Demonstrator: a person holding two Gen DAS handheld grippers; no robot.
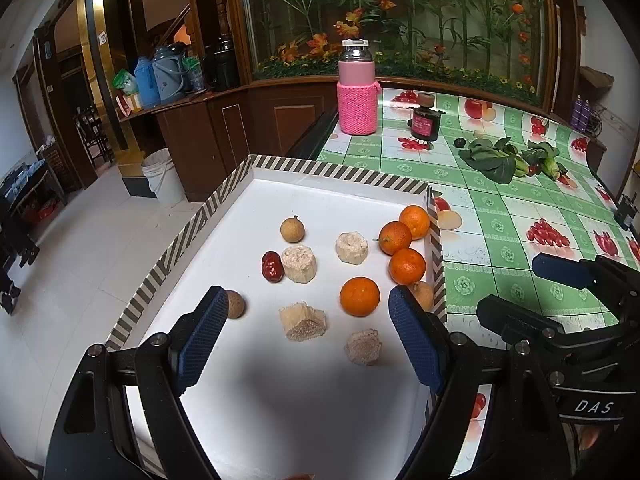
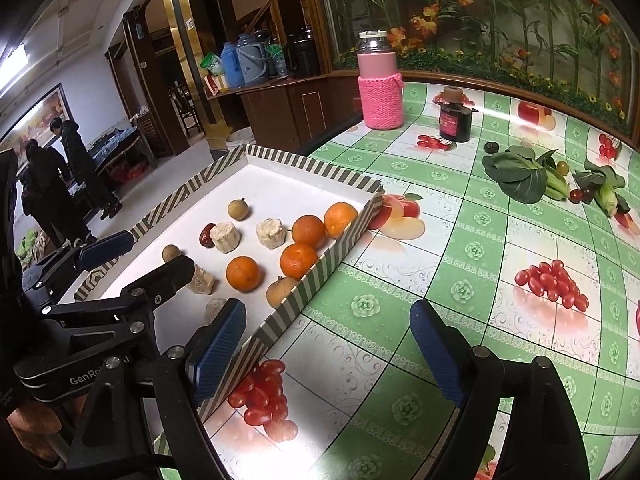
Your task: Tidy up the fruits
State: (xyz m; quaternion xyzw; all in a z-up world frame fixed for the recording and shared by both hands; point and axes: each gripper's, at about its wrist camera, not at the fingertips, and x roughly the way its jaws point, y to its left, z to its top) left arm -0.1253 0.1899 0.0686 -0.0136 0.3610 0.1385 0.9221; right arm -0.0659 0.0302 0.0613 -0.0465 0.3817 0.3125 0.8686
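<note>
My left gripper [image 1: 304, 320] hangs over the striped tray [image 1: 340, 172], jaws apart and empty. The oranges [image 1: 360, 296] cluster by its right wall among longans and pale chunks. Right gripper [image 2: 328, 344], also apart and empty, sits over the surface [image 2: 460, 240] beside the tray

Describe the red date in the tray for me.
The red date is small, oval, dark red, with glossy wrinkled skin. It lies on the white floor of the striped tray, left of the middle, against a pale cut chunk. A round brown fruit sits just beyond. No fingers touch it.
</note>
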